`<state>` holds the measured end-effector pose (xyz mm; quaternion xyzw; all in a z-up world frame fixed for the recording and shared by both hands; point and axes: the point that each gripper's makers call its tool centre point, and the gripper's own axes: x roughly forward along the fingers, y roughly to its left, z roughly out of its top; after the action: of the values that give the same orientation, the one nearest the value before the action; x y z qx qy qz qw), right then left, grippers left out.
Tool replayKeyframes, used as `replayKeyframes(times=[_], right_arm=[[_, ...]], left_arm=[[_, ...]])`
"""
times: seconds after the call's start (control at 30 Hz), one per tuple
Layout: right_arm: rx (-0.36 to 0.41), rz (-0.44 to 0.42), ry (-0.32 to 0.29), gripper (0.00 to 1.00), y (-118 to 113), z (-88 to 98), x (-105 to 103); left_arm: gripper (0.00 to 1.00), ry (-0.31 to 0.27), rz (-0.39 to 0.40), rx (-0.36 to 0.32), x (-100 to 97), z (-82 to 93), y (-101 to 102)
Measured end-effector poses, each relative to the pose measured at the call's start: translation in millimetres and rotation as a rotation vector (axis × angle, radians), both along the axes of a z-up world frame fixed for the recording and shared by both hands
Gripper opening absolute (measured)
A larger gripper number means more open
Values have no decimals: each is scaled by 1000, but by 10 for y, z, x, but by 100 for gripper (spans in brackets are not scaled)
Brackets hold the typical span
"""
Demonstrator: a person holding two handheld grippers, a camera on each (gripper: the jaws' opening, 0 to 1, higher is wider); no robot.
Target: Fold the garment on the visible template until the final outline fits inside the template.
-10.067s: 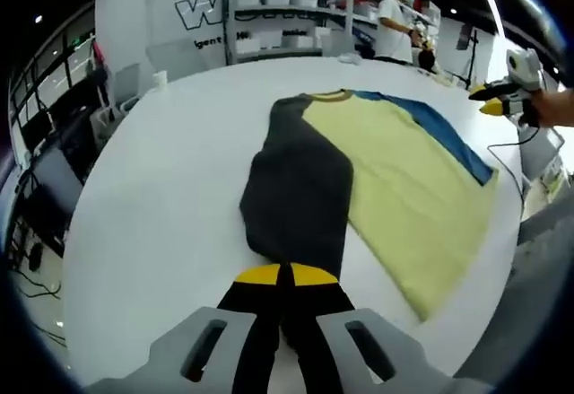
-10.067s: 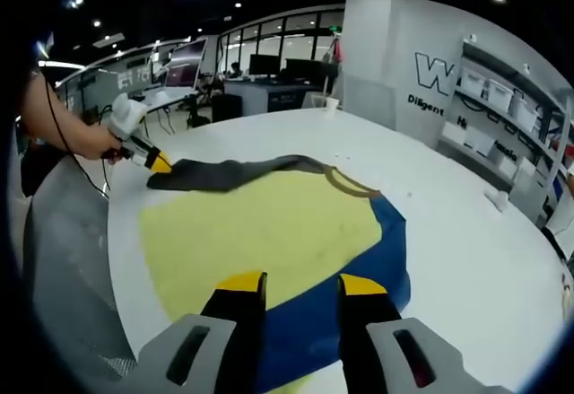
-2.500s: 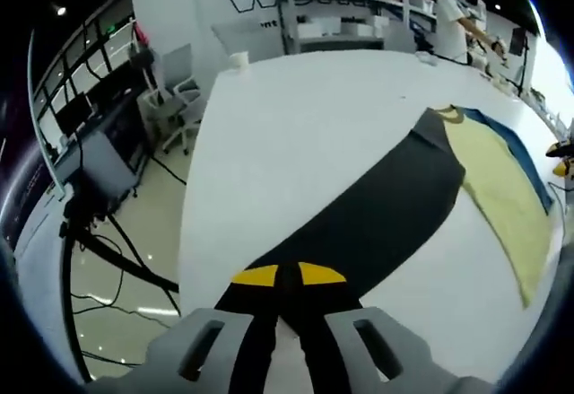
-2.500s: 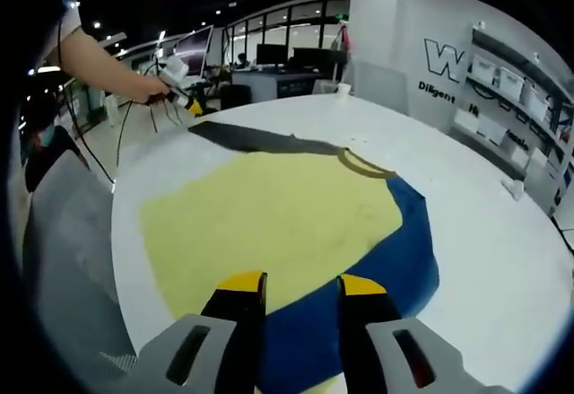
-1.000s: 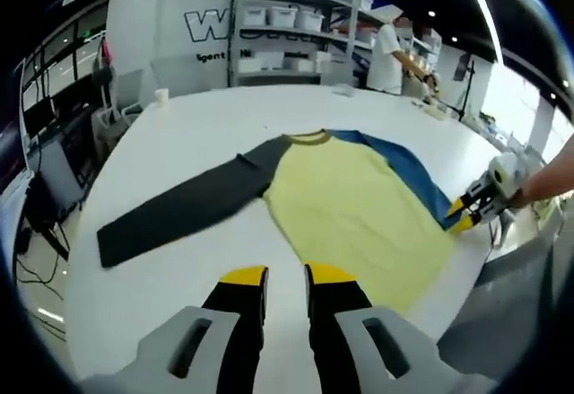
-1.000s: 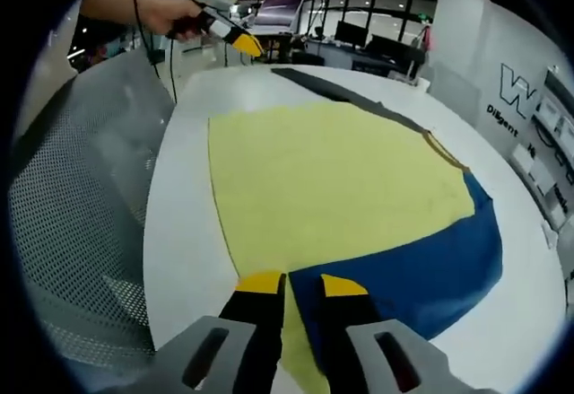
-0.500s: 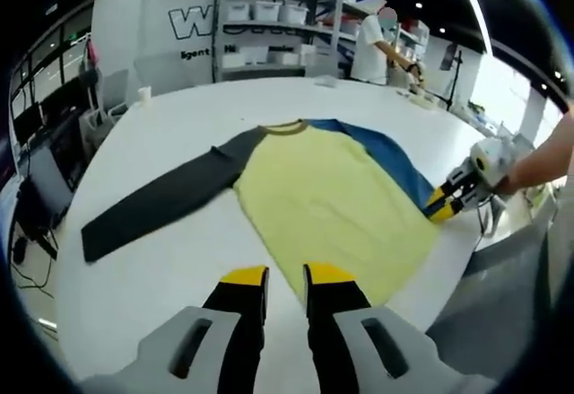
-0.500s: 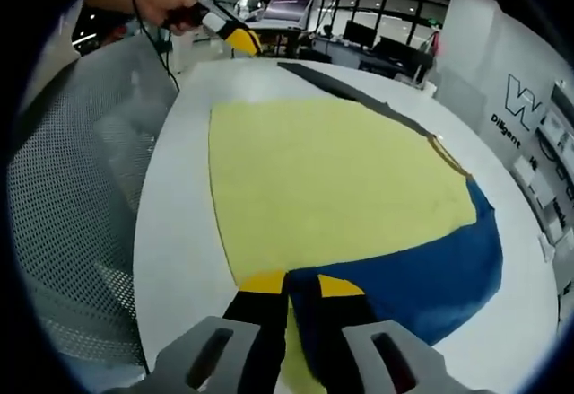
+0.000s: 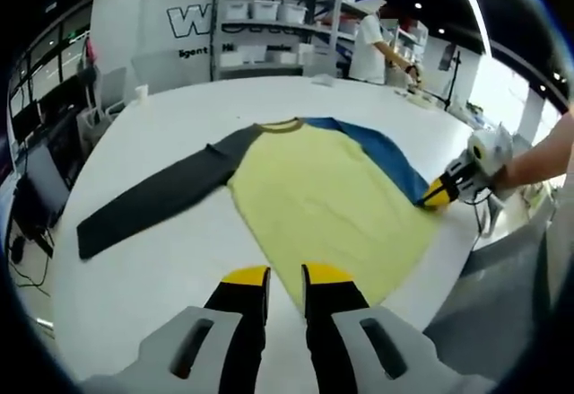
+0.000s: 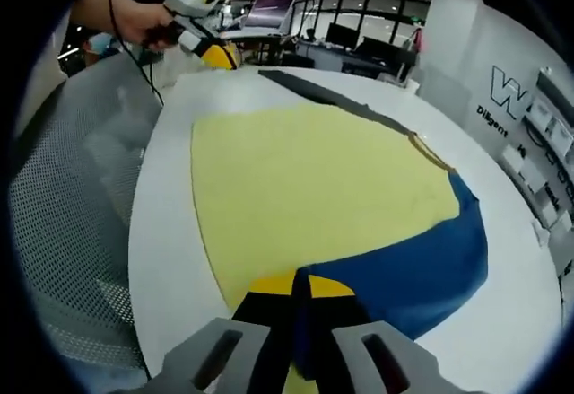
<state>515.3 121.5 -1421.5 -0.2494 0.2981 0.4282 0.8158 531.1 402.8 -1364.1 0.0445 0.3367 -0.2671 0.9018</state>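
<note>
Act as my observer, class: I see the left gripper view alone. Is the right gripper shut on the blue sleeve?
Observer: Yes. In the right gripper view, the right gripper has its tips together on the blue sleeve, at its edge.
Operator: Does my left gripper hold anything, seen from there?
Observer: No. The left gripper hangs bare by the table edge, near the end of the dark sleeve.

White round table (image 9: 170,241) fills mid-frame. Shelving with white bins (image 9: 269,26) top centre, person (image 9: 369,48) standing beside it. Grey mesh chair (image 10: 63,197) left of right gripper view; monitors (image 10: 273,4) at top.
</note>
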Motion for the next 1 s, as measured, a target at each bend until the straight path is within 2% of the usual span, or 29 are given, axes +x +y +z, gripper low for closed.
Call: replayKeyframes(times=[0.17,0.53,0.77,1.0], right_arm=[[69,-74,-18,0,-142,202,173],[139,-179,-94,0,-502,684,549],[167,-237,-127,0,-769,879,751],[170,-282,-150,0,-1031,991,889]], left_arm=[[14,5,-18,2,-23,-26,-42],[16,14,-58,10,-75,-84,-153],[17,32,-67,13,-126,-157,-153],[18,43,-73,22,-171,-193,-152]])
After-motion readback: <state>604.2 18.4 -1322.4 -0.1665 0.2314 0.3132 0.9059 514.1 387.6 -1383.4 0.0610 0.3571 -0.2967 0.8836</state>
